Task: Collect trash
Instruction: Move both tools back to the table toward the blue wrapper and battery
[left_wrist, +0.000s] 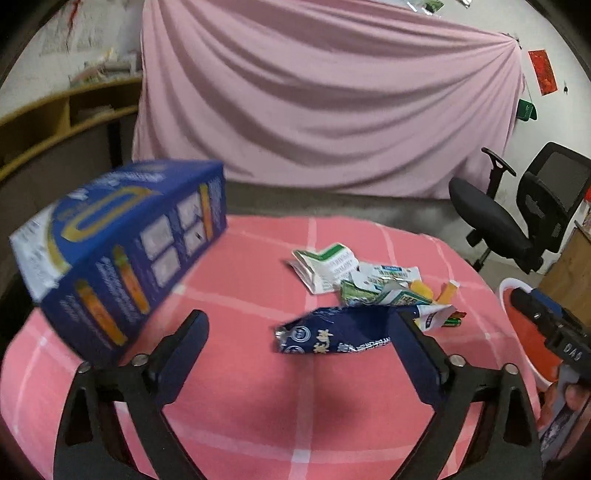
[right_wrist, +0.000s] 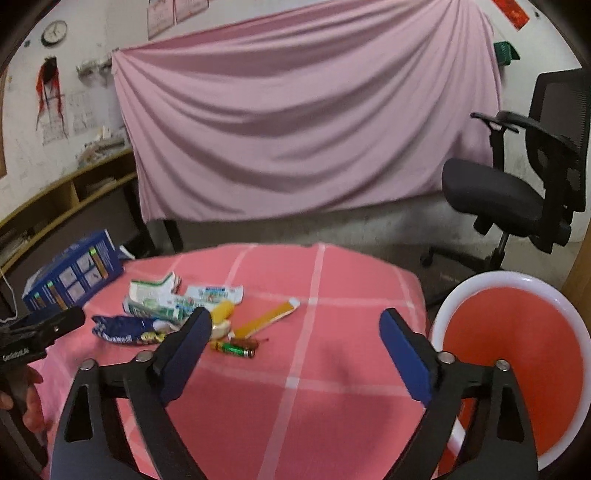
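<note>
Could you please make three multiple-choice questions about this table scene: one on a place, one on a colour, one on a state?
1. Where does the bin stand?
A. beside the table's right edge
B. on the table
C. under the office chair

2. What colour is the battery?
A. blue
B. green
C. white

3. How are the right gripper jaws?
A. shut on the battery
B. shut on a wrapper
C. open, holding nothing

Answers:
1 A: the right wrist view shows its white rim just past the pink tablecloth.
2 B: its body is green with a dark end.
3 C: the blue pads stand wide apart with only cloth between them.
</note>
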